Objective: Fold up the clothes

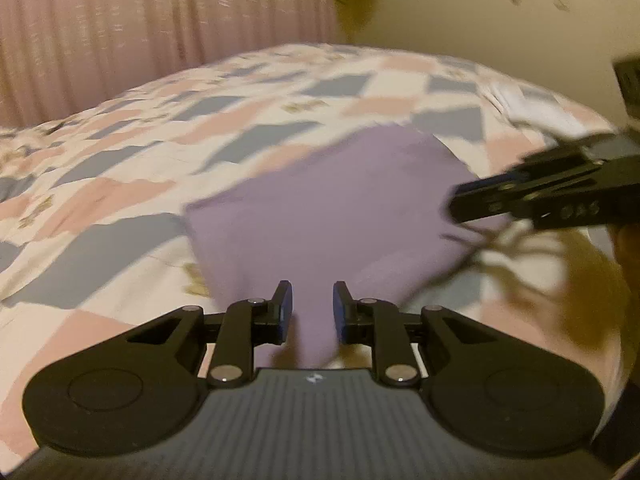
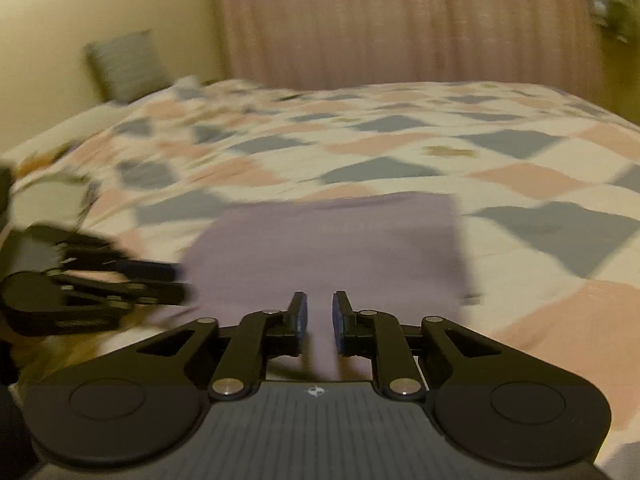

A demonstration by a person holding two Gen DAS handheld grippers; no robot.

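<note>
A folded purple cloth point(image 1: 328, 208) lies on a bed with a patchwork cover point(image 1: 160, 128). My left gripper point(image 1: 312, 292) is at the cloth's near edge. Its blue pads are drawn in, with a strip of purple fabric running up between them. In the right wrist view the same cloth point(image 2: 328, 240) looks like a flat rectangle, and my right gripper point(image 2: 319, 300) is shut on its near edge in the same way. Each gripper shows in the other's view: the right gripper point(image 1: 460, 204) at the cloth's right side, the left gripper point(image 2: 180, 284) at its left side. Both views are blurred.
Pink curtains point(image 2: 400, 20) hang behind the bed, and a grey cushion point(image 2: 128, 64) leans on the wall at the far left. The cover point(image 2: 440, 136) spreads wide beyond the cloth. A dark object point(image 1: 628, 80) sits at the right edge.
</note>
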